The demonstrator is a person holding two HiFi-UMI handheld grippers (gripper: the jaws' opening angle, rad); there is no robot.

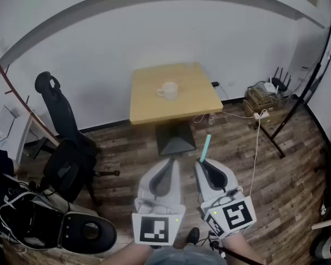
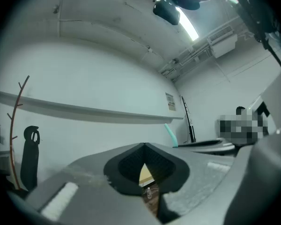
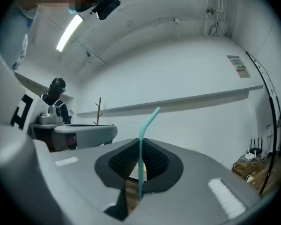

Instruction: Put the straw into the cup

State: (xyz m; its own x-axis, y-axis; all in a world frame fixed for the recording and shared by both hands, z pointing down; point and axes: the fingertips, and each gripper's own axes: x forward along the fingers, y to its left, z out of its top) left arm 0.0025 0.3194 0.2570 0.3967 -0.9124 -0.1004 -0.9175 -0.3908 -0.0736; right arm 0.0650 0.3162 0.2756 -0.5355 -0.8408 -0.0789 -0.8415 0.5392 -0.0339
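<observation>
A white cup (image 1: 168,90) with a handle stands on the small square wooden table (image 1: 149,106), far ahead of both grippers. My right gripper (image 1: 203,162) is shut on a teal bendy straw (image 1: 205,147), which sticks up and forward past its tips. In the right gripper view the straw (image 3: 141,153) rises upright between the pads and bends right at the top. My left gripper (image 1: 169,161) hangs beside it with jaws closed and nothing held. The left gripper view shows the straw's tip (image 2: 170,136) off to the right.
A black office chair (image 1: 66,148) stands left of the table. Dark equipment (image 1: 49,225) sits at the lower left. Boxes, a router and cables (image 1: 263,95) lie by the right wall, with a black stand (image 1: 298,101) leaning there. Wooden floor lies between me and the table.
</observation>
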